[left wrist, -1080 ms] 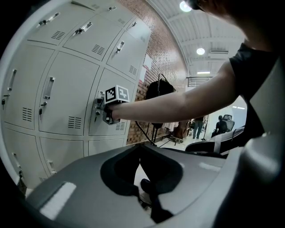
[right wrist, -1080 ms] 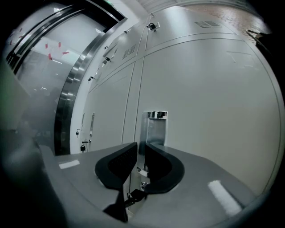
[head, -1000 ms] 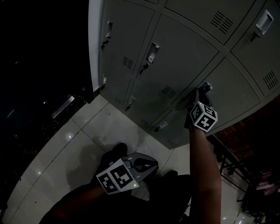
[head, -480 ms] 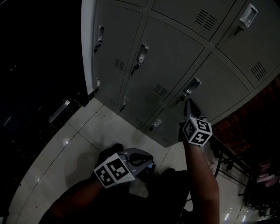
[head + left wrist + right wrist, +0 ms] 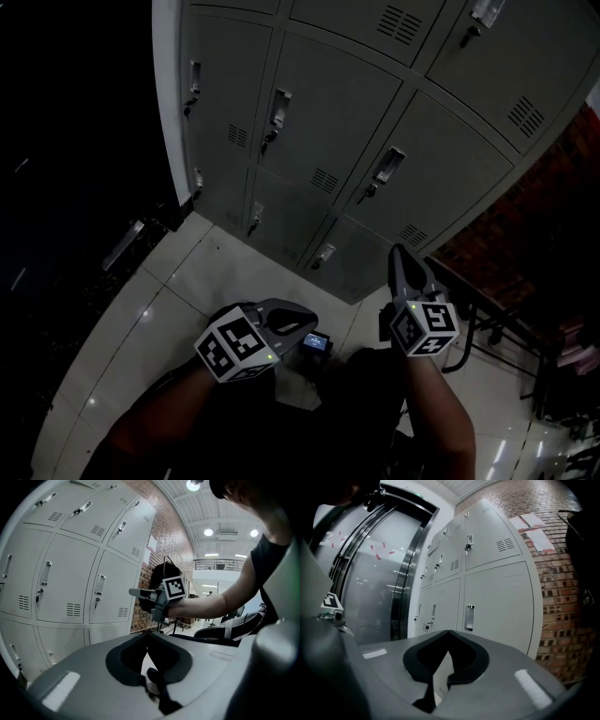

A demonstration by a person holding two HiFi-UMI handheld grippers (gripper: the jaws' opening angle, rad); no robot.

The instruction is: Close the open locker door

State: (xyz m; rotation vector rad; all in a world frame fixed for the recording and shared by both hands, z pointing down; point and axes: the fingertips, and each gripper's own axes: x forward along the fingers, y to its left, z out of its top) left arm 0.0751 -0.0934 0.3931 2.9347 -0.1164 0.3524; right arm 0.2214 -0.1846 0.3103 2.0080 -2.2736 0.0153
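Note:
The grey lockers fill the top of the head view, and every door I can see lies flush with the cabinet front. The door with the upright handle stands a little beyond my right gripper, which is shut on nothing and clear of the door. In the right gripper view that same door and its handle are straight ahead of the shut right gripper. My left gripper hangs low over the floor, shut and empty. The left gripper view shows the right gripper held out before the lockers.
A pale tiled floor runs up to the locker base. A brick wall with papers stuck on it adjoins the lockers on the right. Dark glass with a metal frame stands to their left. A black metal frame and a backpack are on the right.
My right gripper has drawn back from the handled locker door toward the body, and its jaws have come together. The left gripper stays low; the lockers have slid up and left in view.

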